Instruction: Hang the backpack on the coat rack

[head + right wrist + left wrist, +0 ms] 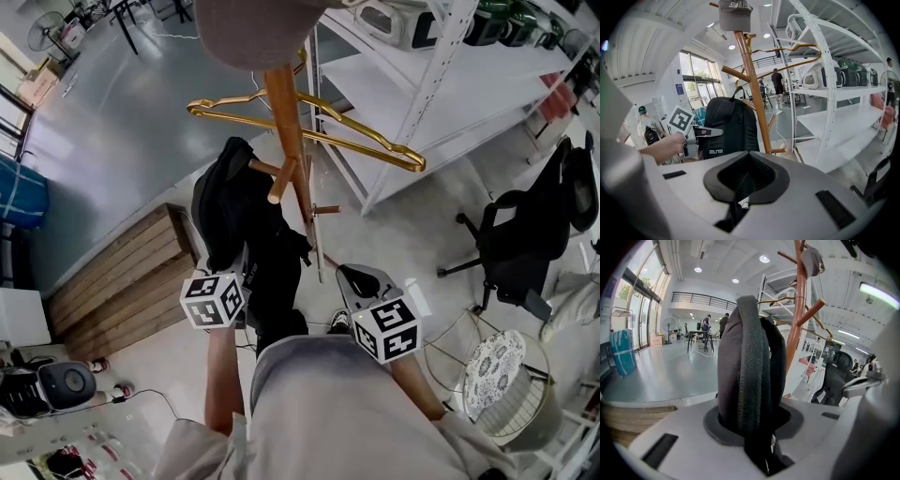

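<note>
The black backpack [236,211] hangs upright against the wooden coat rack [289,131], its top beside a short peg [279,186]. Whether its loop rests on a peg I cannot tell. My left gripper [246,274] is low on the bag's near side, shut on a thick black strap [752,366] that fills the gap between its jaws. In the right gripper view the backpack [726,126] stands left of the pole [754,89], with the left gripper [705,132] against its side. My right gripper [354,279] stays right of the bag, shut and holding nothing.
A grey cap [253,33] tops the rack and a gold hanger [319,122] hangs from it. White shelving [441,84] stands at the right, a black office chair [525,234] beyond it. A wooden platform [122,281] lies at the left, a white wire fan [497,375] at lower right.
</note>
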A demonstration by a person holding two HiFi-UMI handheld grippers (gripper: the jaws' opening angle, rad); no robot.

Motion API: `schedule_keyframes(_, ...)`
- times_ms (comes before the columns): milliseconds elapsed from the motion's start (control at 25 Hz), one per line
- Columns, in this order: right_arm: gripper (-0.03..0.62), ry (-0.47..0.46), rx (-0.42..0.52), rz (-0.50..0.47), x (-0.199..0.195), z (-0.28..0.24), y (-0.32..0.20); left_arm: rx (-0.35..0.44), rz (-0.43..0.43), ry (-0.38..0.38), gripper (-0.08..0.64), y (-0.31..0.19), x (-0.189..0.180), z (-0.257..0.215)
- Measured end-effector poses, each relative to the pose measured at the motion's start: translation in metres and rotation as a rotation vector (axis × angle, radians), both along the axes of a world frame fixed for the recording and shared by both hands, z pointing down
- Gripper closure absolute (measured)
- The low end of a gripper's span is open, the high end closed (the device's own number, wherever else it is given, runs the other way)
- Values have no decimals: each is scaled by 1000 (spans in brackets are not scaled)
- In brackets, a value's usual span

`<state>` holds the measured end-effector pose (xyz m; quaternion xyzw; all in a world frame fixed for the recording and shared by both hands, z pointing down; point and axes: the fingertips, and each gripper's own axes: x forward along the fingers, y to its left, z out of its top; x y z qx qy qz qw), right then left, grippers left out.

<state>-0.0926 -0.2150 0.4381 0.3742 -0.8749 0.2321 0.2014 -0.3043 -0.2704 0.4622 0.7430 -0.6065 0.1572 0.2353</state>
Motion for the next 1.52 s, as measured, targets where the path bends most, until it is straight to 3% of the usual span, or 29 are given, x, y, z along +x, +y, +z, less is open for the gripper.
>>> schedule_keyframes(1520, 584, 54, -65, 1, 27, 21, 33, -78, 52, 44, 445, 11, 51, 47)
